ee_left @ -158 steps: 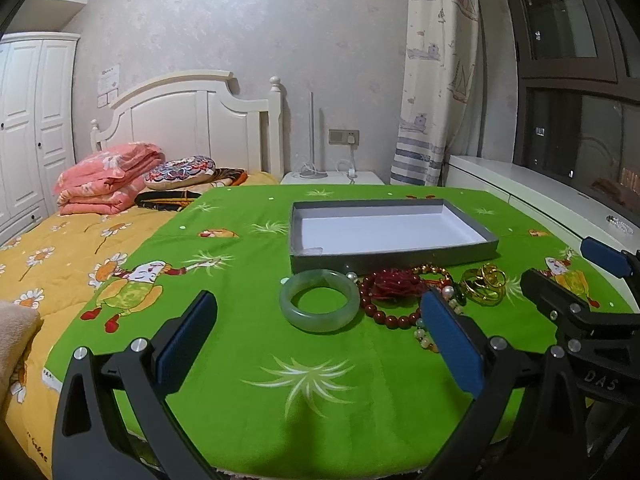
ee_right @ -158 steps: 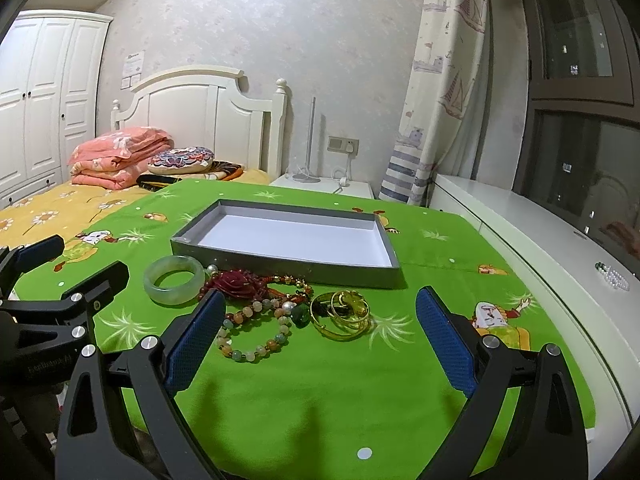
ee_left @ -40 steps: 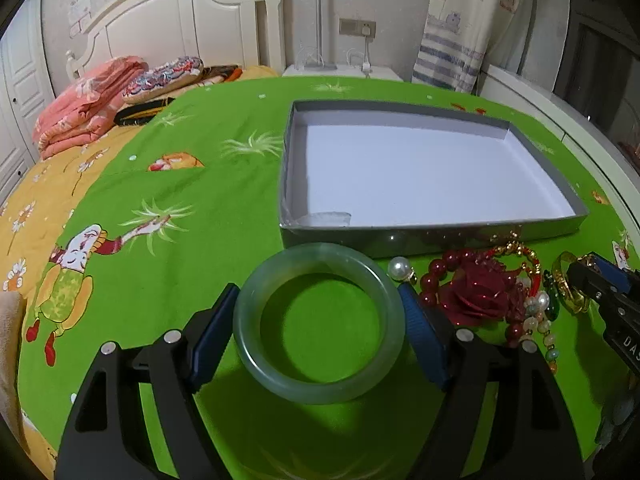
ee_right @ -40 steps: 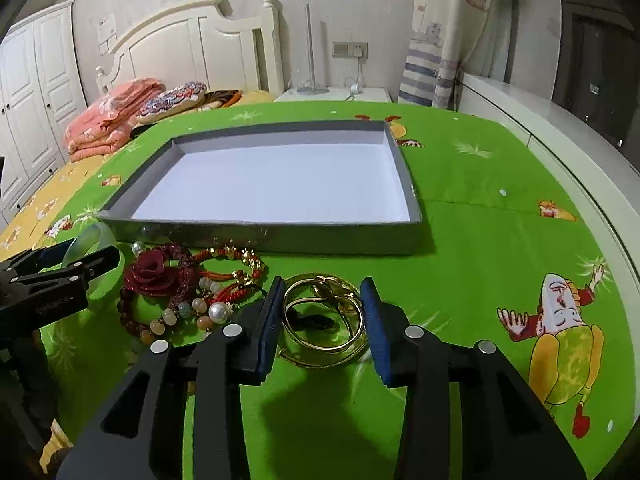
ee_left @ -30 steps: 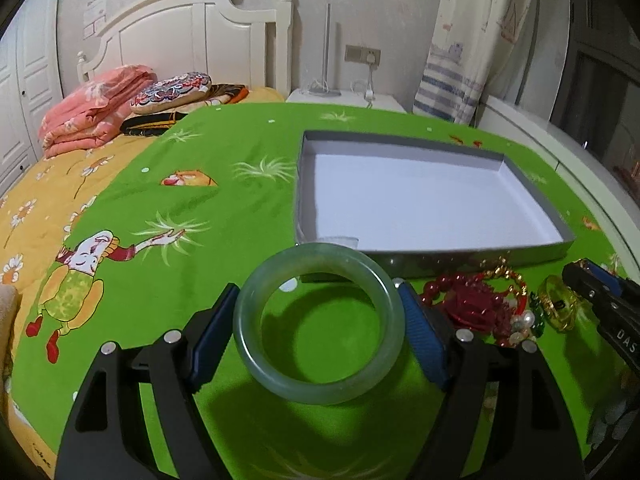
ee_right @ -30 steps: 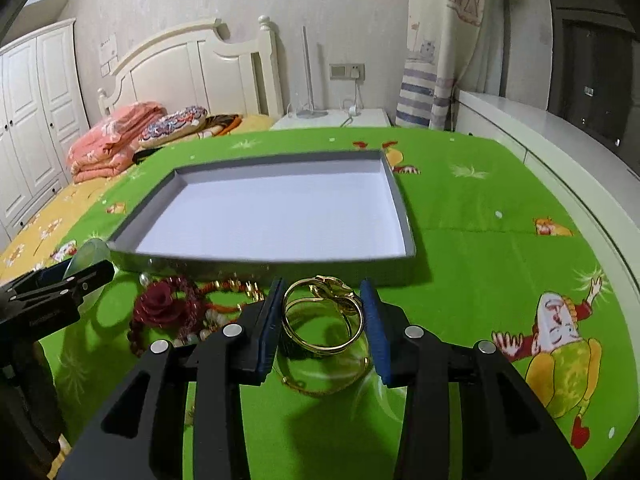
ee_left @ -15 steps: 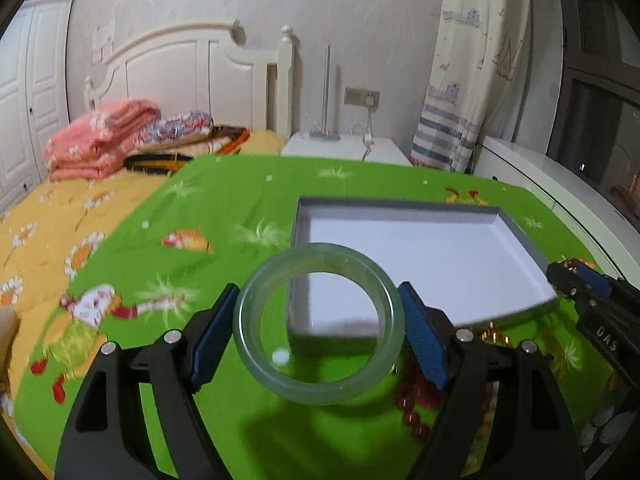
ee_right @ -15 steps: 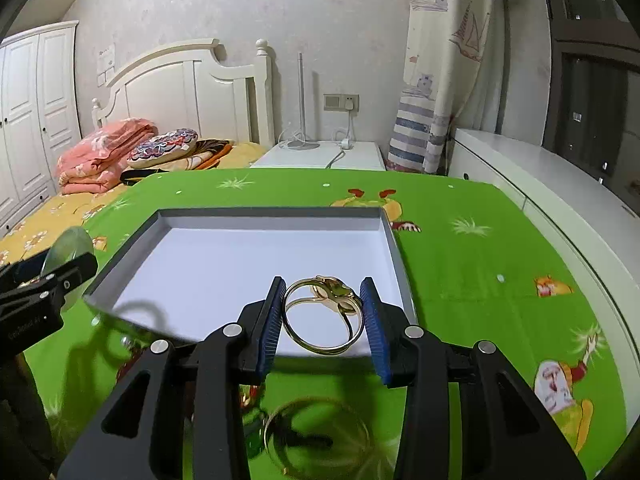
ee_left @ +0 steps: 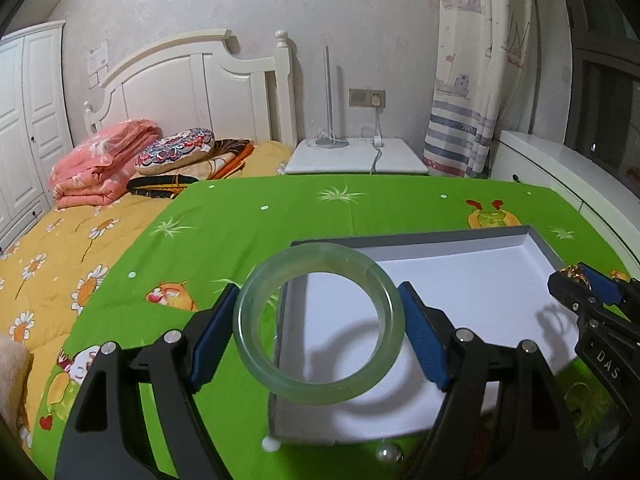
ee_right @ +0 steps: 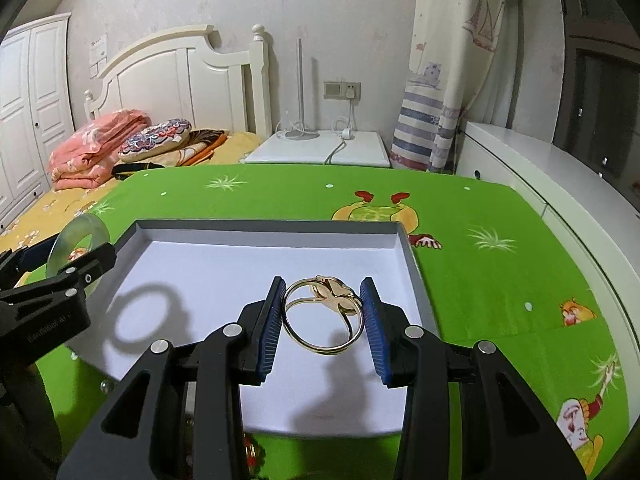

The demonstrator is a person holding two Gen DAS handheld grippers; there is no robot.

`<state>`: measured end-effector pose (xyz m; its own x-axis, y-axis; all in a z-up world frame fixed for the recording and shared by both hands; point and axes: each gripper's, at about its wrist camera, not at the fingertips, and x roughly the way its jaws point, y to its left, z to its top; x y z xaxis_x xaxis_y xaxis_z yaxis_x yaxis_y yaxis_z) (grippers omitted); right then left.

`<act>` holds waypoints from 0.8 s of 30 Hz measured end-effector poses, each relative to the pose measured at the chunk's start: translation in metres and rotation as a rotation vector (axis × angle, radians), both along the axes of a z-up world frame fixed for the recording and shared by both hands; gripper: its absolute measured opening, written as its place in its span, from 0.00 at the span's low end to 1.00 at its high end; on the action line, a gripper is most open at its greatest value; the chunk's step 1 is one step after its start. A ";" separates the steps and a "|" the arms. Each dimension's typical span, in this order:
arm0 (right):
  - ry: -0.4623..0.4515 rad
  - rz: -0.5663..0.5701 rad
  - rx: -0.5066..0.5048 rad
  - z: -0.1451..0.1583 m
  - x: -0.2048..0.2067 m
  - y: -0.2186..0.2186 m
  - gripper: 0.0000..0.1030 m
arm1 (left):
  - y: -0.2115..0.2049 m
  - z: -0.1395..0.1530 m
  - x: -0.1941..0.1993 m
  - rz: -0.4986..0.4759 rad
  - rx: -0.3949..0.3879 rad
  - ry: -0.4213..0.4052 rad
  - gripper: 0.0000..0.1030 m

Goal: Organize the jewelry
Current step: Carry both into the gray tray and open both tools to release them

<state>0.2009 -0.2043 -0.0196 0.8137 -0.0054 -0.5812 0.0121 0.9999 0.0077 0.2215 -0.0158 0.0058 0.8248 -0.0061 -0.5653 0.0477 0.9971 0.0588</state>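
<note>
the jade bangle [ee_left: 318,328] is clamped by its outer rim between the blue pads of the left tongs [ee_left: 320,334], its opening facing the camera, held in the air over the near left corner of the grey tray [ee_left: 536,240]. the gold bangle [ee_right: 324,314] is pinched the same way in the right tongs [ee_right: 323,316], tilted a little, above the tray's white floor toward its right side; both rings cast shadows on that floor. a pearl bead [ee_left: 387,453] lies on the cloth just before the tray's near wall. the tray sits on a worktop under a green cartoon cloth [ee_right: 500,216]. behind are a bed [ee_left: 80,232] with a yellow flowered quilt, a white headboard [ee_left: 192,76], a folded pink blanket [ee_left: 104,160], a white nightstand [ee_left: 356,158], a striped curtain [ee_left: 472,80] and a white wardrobe [ee_left: 24,120] at the far left.
</note>
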 end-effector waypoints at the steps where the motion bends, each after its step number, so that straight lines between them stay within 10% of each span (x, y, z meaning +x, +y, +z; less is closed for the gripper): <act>1: 0.005 -0.002 -0.002 0.000 0.003 0.001 0.37 | 0.000 -0.001 0.004 0.000 0.003 0.005 0.74; 24: 0.024 -0.032 0.055 0.003 -0.007 -0.010 0.50 | 0.013 -0.009 0.017 0.003 -0.004 -0.015 0.86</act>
